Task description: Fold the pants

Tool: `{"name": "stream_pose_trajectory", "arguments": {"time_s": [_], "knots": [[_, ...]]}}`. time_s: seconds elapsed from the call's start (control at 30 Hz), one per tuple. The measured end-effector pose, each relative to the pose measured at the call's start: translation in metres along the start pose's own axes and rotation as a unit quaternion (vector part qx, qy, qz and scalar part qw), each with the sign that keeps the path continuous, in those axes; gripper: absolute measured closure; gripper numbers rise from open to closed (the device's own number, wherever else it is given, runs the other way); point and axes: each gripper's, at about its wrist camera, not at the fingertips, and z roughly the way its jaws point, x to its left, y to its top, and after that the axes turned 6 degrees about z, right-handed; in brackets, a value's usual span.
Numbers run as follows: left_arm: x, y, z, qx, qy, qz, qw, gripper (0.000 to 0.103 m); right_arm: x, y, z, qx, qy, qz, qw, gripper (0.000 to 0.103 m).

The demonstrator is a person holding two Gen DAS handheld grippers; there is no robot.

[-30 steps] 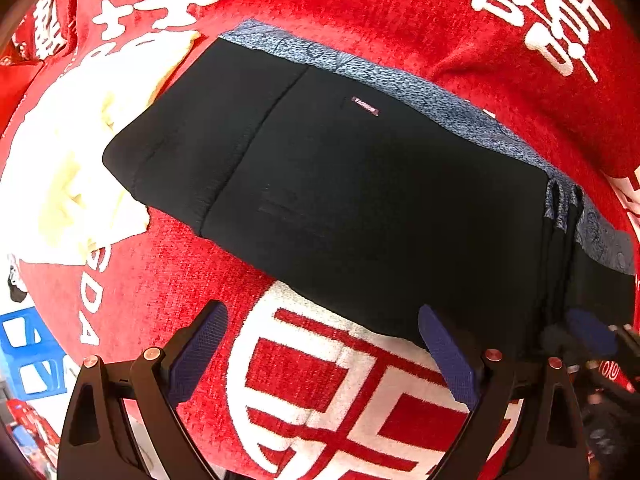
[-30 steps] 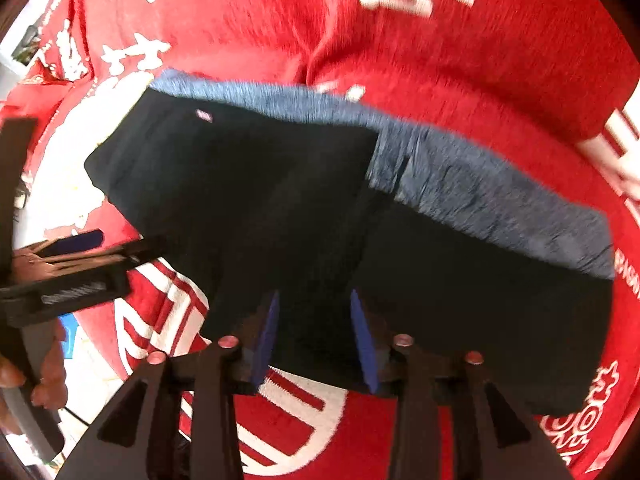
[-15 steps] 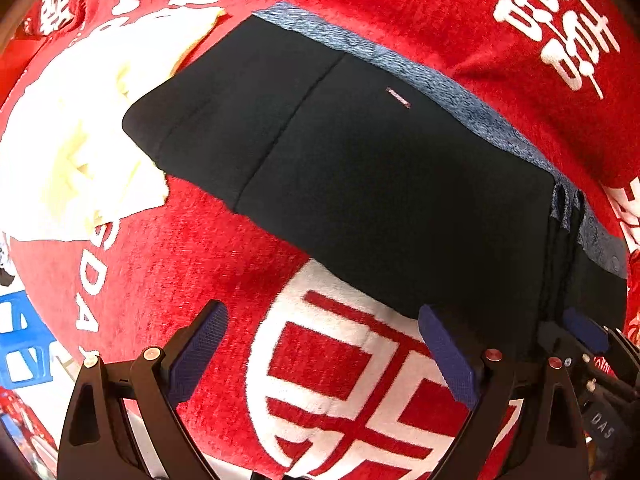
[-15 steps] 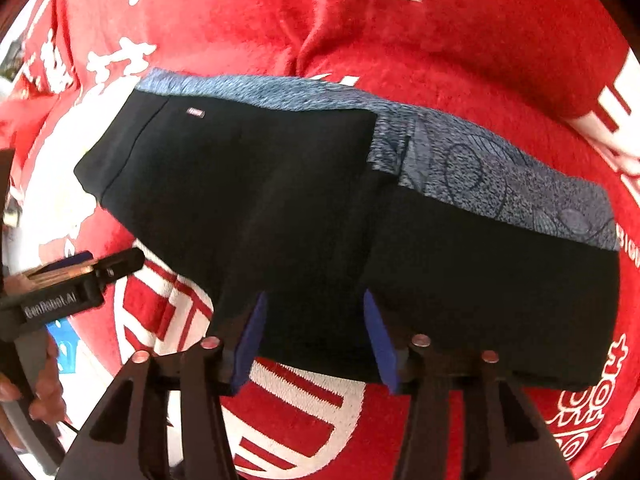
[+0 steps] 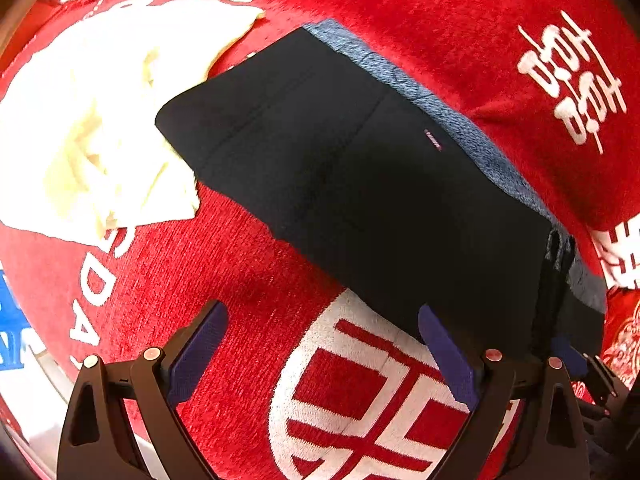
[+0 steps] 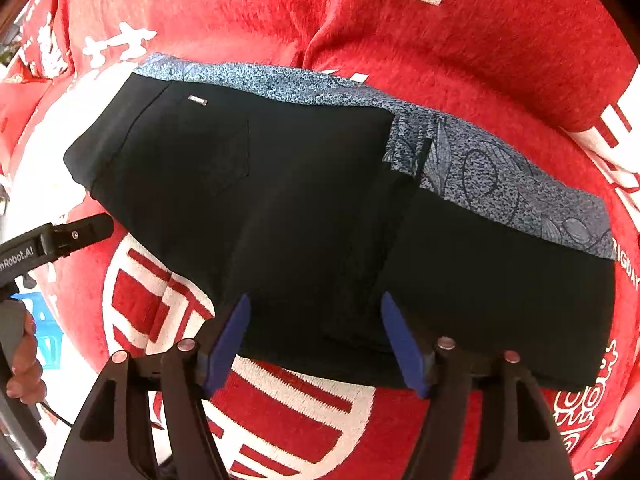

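The right gripper [image 6: 316, 340] is opening its jaws over the near edge of the folded black cloth pants [image 6: 320, 216], which are lying on the red fuzzy blanket [image 6: 460, 40] toward twelve o'clock, so it should be lifting straight up, while the left gripper [image 5: 320, 352] is hanging wide open and empty.

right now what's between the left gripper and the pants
In the left wrist view only bare red blanket with its white emblem lies between the open left gripper and the pants.

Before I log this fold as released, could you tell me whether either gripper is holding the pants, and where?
Nothing is held. The left gripper is open over the red blanket; the right gripper jaws are opening, pads off the black pants between them.
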Motion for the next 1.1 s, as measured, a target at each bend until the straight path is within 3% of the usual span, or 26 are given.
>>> {"name": "stream_pose_trajectory", "arguments": {"time_s": [0.17, 0.3, 0.4, 0.6, 0.83, 1.1], "knots": [[0.012, 0.003, 0.001, -0.005, -0.01, -0.011, 0.9999, 0.006, 0.016, -0.003, 0.006, -0.001, -0.038, -0.039, 0.999, 0.025], [0.036, 0.011, -0.004, -0.028, -0.051, -0.046, 0.9972, 0.006, 0.017, -0.005, 0.008, -0.001, -0.043, -0.028, 0.999, 0.024], [0.059, 0.015, -0.002, -0.038, -0.093, -0.088, 0.991, 0.006, 0.017, -0.005, 0.008, 0.003, -0.043, -0.03, 0.999, 0.023], [0.09, 0.022, 0.006, -0.059, -0.156, -0.125, 0.978, 0.006, 0.017, -0.003, 0.008, 0.004, -0.043, -0.031, 0.999, 0.023], [0.108, 0.026, 0.002, -0.08, -0.226, -0.135, 0.9613, 0.006, 0.018, -0.004, 0.01, 0.0, -0.047, -0.032, 0.998, 0.023], [0.109, 0.034, 0.006, -0.093, -0.234, -0.124, 0.9598, 0.003, 0.02, -0.005, 0.012, 0.0, -0.05, -0.031, 0.998, 0.023]]}}
